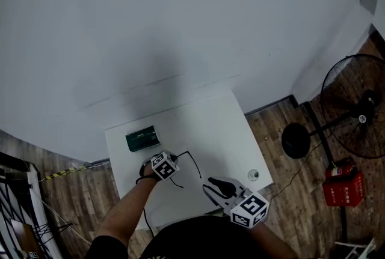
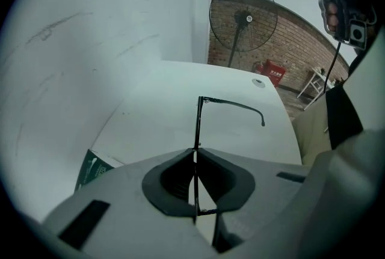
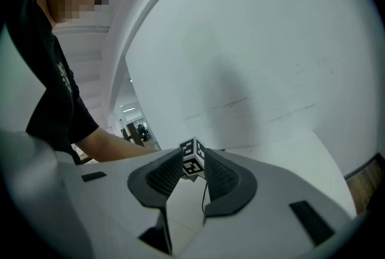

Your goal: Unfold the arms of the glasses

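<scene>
**Grip.** My left gripper was clamped on the thin black wire-framed glasses, with the front bar pinched edge-on between its pads, over the white table.

**Far arm.** Beyond the left jaw tips the far arm stood swung out to my right, roughly square to the front. I judged that arm done.

**Near arm.** The near arm showed only as a short stub at the base of the left pads, leading right.

**Right gripper.** My right gripper was parted and gripped nothing. A thin black line, probably the near arm, hung between its pads, just beside the right one. I could not tell whether it touched.

**Progress.** I judged the task at least half complete, with the near arm's full opening unconfirmed.

**Other.** A dark green box lay beyond the left gripper, untouched
</scene>
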A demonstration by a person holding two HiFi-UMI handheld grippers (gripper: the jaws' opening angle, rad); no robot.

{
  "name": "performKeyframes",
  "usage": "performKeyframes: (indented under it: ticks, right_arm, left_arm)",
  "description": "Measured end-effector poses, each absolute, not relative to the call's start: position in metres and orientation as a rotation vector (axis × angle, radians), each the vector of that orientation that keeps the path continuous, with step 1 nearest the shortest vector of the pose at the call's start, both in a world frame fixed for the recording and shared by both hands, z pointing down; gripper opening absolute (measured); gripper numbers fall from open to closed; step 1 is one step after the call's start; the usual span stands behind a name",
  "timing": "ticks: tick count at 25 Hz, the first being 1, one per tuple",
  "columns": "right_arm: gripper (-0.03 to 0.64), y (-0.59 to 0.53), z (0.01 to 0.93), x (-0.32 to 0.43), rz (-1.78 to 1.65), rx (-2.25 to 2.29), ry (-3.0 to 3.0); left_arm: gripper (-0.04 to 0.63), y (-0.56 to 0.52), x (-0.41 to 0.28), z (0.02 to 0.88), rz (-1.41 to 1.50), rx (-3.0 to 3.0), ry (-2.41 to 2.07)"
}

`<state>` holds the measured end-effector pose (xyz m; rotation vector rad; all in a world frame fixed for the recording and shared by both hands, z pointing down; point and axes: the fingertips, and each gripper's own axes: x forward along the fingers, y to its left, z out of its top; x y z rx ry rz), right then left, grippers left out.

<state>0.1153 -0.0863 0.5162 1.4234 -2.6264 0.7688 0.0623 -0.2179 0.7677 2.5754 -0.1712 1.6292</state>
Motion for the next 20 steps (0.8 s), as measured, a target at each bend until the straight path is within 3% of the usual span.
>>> performKeyframes:
  ticks: [20]
  right_arm:
    - [0.100,-0.160,0.590,0.119,0.863,1.350,-2.430]
  left_arm:
    - [0.020,-0.217,0.062,0.827,1.770,2.488,-0.006]
